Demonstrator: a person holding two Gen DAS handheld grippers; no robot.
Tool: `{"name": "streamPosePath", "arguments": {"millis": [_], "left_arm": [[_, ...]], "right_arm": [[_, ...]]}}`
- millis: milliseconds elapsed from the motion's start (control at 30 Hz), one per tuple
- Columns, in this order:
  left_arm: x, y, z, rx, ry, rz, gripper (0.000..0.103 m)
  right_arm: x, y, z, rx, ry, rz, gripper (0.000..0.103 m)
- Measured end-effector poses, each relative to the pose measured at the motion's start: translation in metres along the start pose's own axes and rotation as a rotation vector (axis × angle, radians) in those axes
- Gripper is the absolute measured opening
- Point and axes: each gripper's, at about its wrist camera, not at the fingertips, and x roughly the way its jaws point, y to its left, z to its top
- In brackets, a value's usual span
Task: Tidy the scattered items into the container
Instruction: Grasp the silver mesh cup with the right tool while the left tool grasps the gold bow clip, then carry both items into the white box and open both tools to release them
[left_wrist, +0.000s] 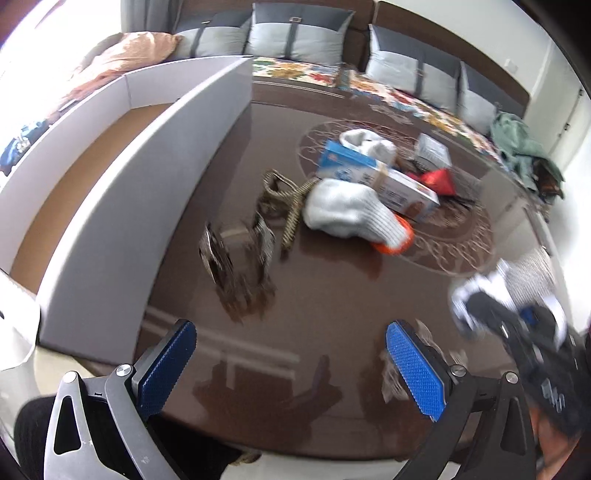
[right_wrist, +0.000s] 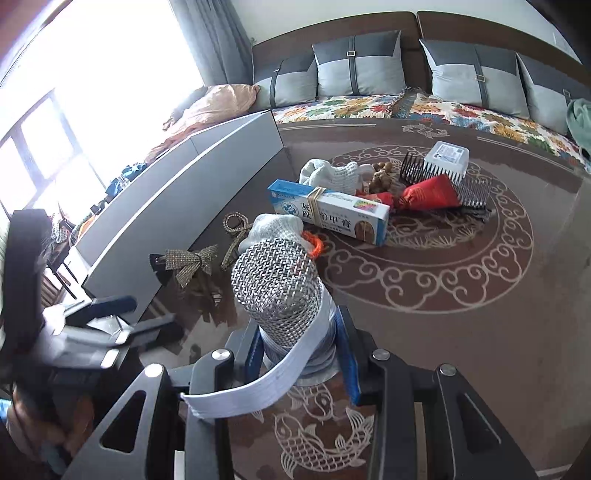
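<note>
My right gripper (right_wrist: 301, 349) is shut on a silver mesh cylinder (right_wrist: 277, 280) wrapped in a white band, held above the table. In the left wrist view it is a blurred shape at the right edge. My left gripper (left_wrist: 290, 326) is open and empty, low over the table near the white-walled cardboard box (left_wrist: 147, 177). A glittery bow clip (left_wrist: 236, 254) lies just ahead of the left gripper, blurred. Further on lie a beaded strap (left_wrist: 291, 206), a white glove with an orange cuff (left_wrist: 351, 214) and a blue and white carton (left_wrist: 380, 177).
Behind the carton sit a red pouch (right_wrist: 428, 194), a black comb (right_wrist: 410, 168), a white plastic tub (right_wrist: 445, 158), a second white glove (right_wrist: 328, 171) and brown beads (right_wrist: 380, 175). A sofa with grey cushions (right_wrist: 354, 66) borders the glossy brown table (right_wrist: 480, 314).
</note>
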Motion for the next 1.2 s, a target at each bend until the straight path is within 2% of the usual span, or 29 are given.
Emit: {"name": "streamPosePath", "arguments": {"millis": [200, 400, 433, 500, 533, 567, 767, 933, 1200], "left_arm": [[0.038, 0.010, 0.036, -0.047, 0.043, 0.082, 0.103], [0.044, 0.018, 0.046, -0.076, 0.010, 0.054, 0.103], [0.040, 0.020, 0.045, -0.085, -0.015, 0.030, 0.099], [0.039, 0.022, 0.044, -0.088, -0.019, 0.022, 0.081], [0.039, 0.024, 0.043, -0.089, -0.018, 0.020, 0.061], [0.039, 0.025, 0.043, -0.090, -0.018, 0.018, 0.053], [0.035, 0.035, 0.040, -0.112, 0.003, -0.005, 0.052], [0.011, 0.030, 0.032, -0.117, -0.012, -0.071, 0.052], [-0.036, 0.069, 0.053, -0.156, -0.086, -0.079, 0.052]], "right_arm": [[-0.003, -0.017, -0.015, 0.071, -0.010, 0.046, 0.036], [-0.004, -0.033, -0.021, 0.114, -0.015, 0.052, 0.037], [-0.006, -0.035, -0.021, 0.118, -0.018, 0.051, 0.037], [-0.008, -0.039, -0.021, 0.124, -0.024, 0.048, 0.037], [-0.008, -0.040, -0.021, 0.127, -0.027, 0.047, 0.037], [-0.009, -0.041, -0.021, 0.129, -0.030, 0.045, 0.037], [-0.013, -0.037, -0.020, 0.126, -0.039, 0.040, 0.037], [-0.022, -0.025, -0.013, 0.085, -0.067, 0.039, 0.037], [-0.016, -0.012, -0.005, 0.065, 0.001, 0.034, 0.037]]}}
